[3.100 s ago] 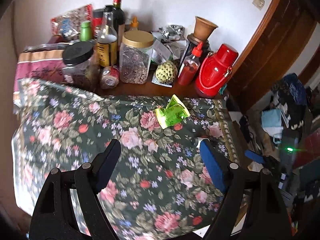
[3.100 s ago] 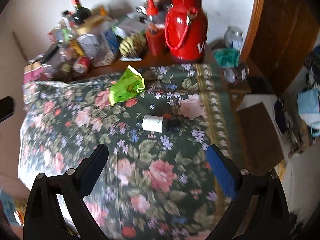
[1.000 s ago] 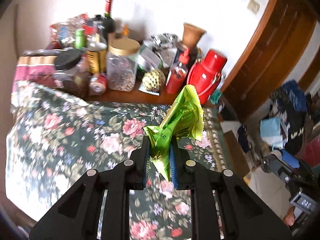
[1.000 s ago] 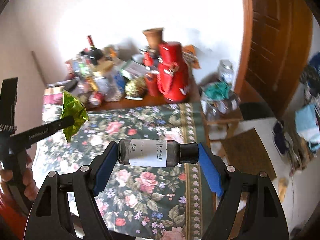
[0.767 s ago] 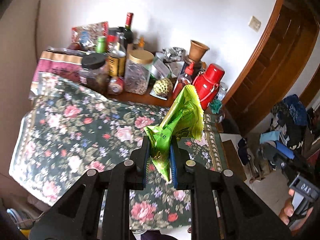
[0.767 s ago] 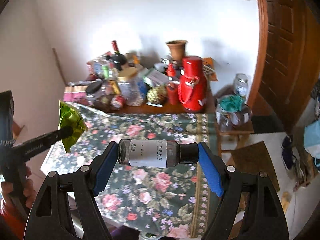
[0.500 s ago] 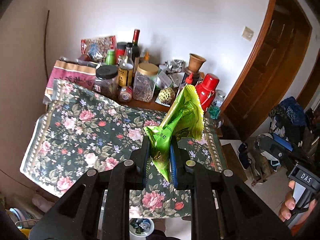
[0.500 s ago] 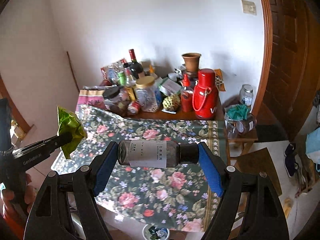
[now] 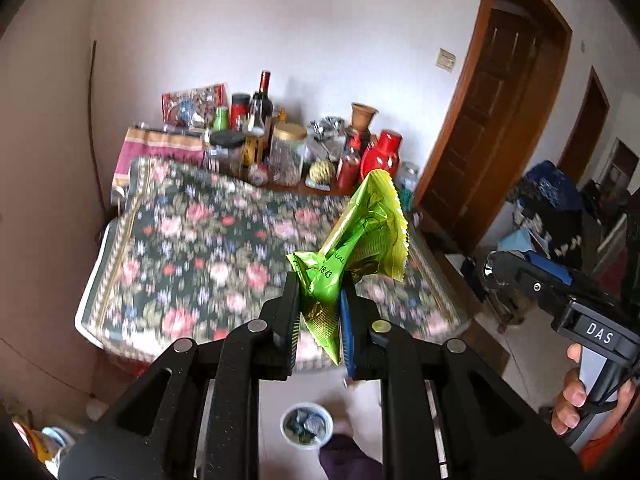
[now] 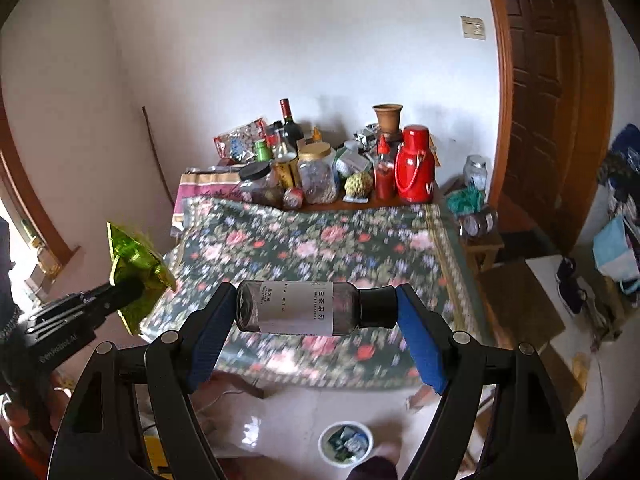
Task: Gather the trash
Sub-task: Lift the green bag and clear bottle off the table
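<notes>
My left gripper (image 9: 319, 320) is shut on a crumpled green foil wrapper (image 9: 356, 240) and holds it in the air in front of the table. The wrapper also shows in the right wrist view (image 10: 134, 258). My right gripper (image 10: 316, 320) is shut on a small dark bottle (image 10: 304, 308) with a white label and black cap, held sideways between the blue pads. A small round white bin (image 10: 346, 444) with trash in it stands on the floor below both grippers; it also shows in the left wrist view (image 9: 306, 426).
The table with a floral cloth (image 9: 208, 248) stands ahead. Jars, bottles and a red thermos (image 10: 414, 170) crowd its far edge by the wall. A wooden door (image 10: 556, 100) is at the right, with a small stool (image 10: 480, 240) and floor clutter nearby.
Both grippers have pulled back and up from the table with the wrapper and the bottle in them. The white bin on the floor has come into view below.
</notes>
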Demonstrator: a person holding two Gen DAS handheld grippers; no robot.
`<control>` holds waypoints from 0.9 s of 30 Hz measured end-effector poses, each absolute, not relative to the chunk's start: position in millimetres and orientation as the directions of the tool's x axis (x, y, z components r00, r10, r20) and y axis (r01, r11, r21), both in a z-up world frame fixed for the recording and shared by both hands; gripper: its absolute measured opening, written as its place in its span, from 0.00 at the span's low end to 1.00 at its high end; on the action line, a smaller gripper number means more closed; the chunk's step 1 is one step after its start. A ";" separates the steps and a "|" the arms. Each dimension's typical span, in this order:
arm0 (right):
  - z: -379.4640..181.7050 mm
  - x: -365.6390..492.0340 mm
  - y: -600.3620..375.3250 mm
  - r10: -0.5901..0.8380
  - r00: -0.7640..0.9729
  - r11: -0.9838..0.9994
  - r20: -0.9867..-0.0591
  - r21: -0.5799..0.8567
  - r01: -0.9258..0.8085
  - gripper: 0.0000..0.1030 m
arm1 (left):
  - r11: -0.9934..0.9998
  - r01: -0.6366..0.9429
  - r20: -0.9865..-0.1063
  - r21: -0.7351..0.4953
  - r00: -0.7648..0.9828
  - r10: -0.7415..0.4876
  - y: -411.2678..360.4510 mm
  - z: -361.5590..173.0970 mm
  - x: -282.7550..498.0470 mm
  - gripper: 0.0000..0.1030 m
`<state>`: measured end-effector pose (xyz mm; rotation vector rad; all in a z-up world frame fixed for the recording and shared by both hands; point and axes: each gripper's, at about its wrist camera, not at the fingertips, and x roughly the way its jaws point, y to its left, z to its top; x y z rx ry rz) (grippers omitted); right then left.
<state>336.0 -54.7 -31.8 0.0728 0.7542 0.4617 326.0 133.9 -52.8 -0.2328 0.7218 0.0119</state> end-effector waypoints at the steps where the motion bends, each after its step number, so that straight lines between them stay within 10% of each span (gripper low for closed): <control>1: -32.3 326.0 -54.1 0.427 0.634 0.899 -0.645 0.228 -0.373 0.75 | 0.974 -0.085 -0.658 -0.210 0.749 -0.076 134.0 -54.7 316.1 0.17; 27: -156.5 275.3 -72.4 0.341 0.396 0.922 -0.852 0.220 -0.319 0.75 | 0.970 -0.124 -0.813 -0.209 0.573 -0.102 108.7 -155.0 265.0 0.17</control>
